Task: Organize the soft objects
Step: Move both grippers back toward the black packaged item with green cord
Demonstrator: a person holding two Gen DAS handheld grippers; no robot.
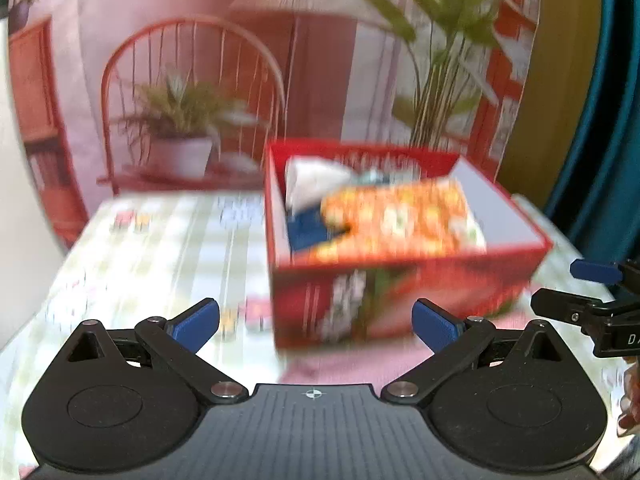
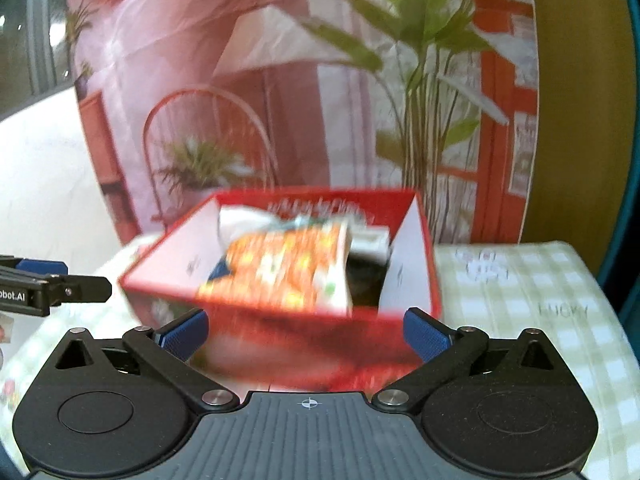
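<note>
Sitting on the desk, which wears a green-and-white checked cloth, is a red box, open at the top with white inner walls. Inside it lies an orange patterned cloth, folded and tilted across the middle, with a white cloth bunched behind it toward the back left corner and a blue item showing beneath the orange one. In the right wrist view a dark item fills the box's right end; blur keeps it from being told further.

The left gripper has its jaws spread wide with nothing between the blue pads, and the box's front wall stands just beyond them. The right gripper likewise has its jaws fully apart and empty, with the box's near wall just ahead of its pads. Each gripper shows at the edge of the other's view, beside the box.

Behind the desk hangs a printed backdrop showing a chair and plants. Both views are smeared by motion.
</note>
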